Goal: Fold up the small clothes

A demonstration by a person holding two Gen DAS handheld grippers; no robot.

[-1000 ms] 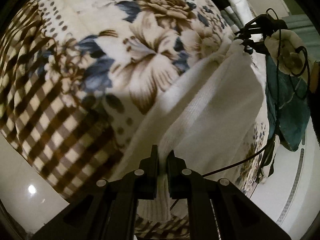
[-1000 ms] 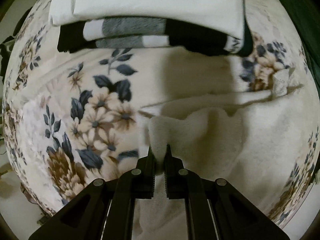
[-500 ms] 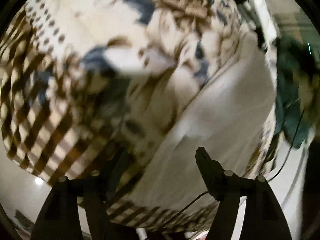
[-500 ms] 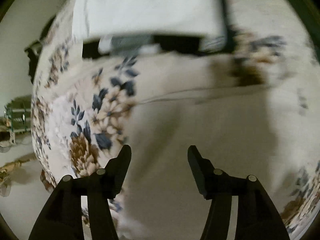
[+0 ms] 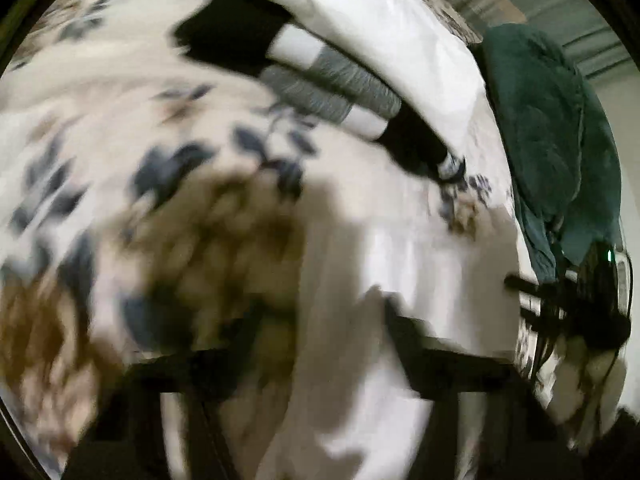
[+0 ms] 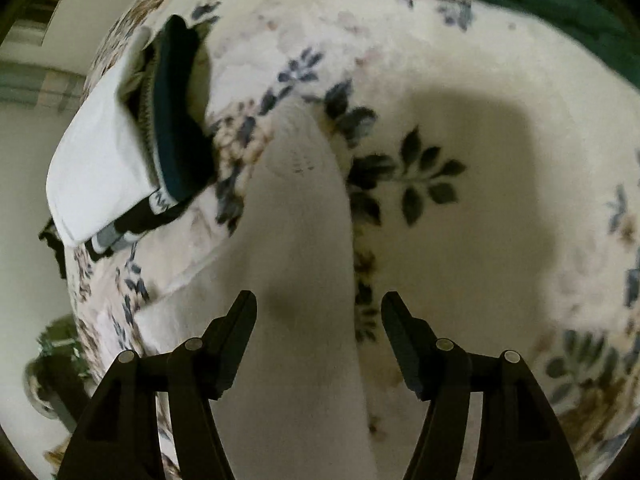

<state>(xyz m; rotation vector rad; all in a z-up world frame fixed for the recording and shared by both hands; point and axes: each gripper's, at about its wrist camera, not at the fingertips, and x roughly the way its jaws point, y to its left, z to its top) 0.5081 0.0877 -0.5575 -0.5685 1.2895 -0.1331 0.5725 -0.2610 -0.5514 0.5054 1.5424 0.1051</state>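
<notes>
Folded stack [image 6: 116, 152] crowding left, bare floral blanket [image 6: 480, 200] open right

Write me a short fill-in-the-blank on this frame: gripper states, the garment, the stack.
1. The right gripper has its fingers ____.
2. The cream garment lies on a blanket with a ____ print.
3. On top of the folded stack lies a ____ piece.
4. The left gripper holds ____.

Missing words: open; floral; white; nothing

no readable text, waistband [image 6: 158, 200] lettering too blurred
</notes>
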